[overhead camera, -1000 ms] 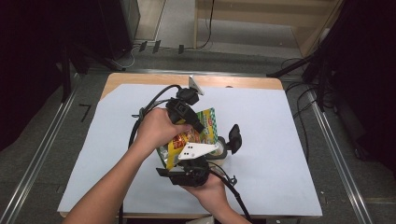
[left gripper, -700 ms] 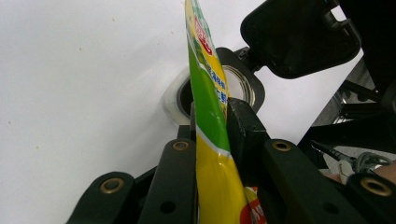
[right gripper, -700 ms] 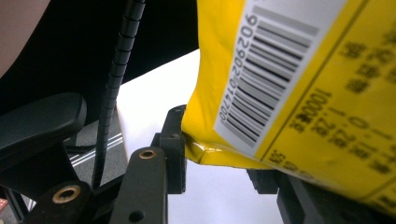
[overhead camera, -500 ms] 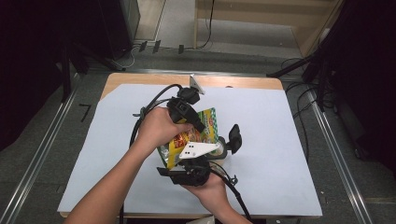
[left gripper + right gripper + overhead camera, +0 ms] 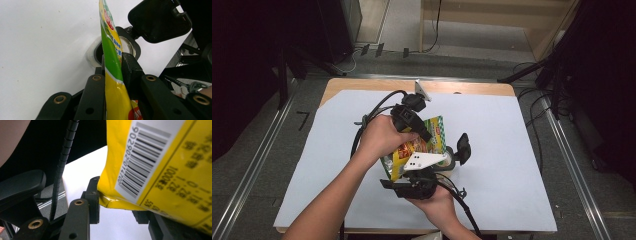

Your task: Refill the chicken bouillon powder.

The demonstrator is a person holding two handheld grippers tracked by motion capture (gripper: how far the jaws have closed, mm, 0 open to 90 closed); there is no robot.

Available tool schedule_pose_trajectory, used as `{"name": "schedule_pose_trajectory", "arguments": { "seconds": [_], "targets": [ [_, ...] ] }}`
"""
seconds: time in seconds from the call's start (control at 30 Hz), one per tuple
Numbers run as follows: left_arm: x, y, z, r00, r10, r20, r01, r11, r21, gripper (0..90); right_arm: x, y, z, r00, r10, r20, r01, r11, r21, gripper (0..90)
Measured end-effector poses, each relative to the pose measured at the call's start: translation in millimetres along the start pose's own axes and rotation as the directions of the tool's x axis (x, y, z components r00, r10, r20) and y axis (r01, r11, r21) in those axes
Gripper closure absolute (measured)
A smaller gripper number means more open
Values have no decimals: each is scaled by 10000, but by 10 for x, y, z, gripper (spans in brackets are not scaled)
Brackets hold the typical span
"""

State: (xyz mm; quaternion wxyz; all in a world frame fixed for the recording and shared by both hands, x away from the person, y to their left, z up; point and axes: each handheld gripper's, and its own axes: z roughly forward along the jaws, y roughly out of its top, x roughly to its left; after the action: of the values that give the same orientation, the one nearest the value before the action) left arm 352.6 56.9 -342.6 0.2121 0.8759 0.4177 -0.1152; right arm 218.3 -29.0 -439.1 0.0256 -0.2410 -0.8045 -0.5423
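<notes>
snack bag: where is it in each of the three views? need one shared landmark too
High view: snack bag at table centre, between both hands.
Left gripper view: bag edge-on, rising up the middle, pinched in the left hand-held gripper.
Right gripper view: bag upper right, barcode side showing.
Shared landmark: the white table cover.

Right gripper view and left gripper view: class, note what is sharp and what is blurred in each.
Right gripper view: the yellow packet looms close, its barcode slightly soft, small print blurred. Left gripper view: packet edge sharp, white table sheet bright, near washed out.
</notes>
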Motion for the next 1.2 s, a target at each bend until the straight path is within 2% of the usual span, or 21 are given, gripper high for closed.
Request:
{"name": "schedule_pose_trajectory", "arguments": {
  "seconds": [0.67,1.2],
  "targets": [
    [-9,-52,-12,10000,-20,-69,19,9998,-190,812,11,-22,20,9996,-272,25,272,9996,6,650],
    [-32,1,-17,10000,19,-93,-20,9998,-194,812,-17,-6,6,10000,-7,44,8,9999,-172,651]
  ]
}}
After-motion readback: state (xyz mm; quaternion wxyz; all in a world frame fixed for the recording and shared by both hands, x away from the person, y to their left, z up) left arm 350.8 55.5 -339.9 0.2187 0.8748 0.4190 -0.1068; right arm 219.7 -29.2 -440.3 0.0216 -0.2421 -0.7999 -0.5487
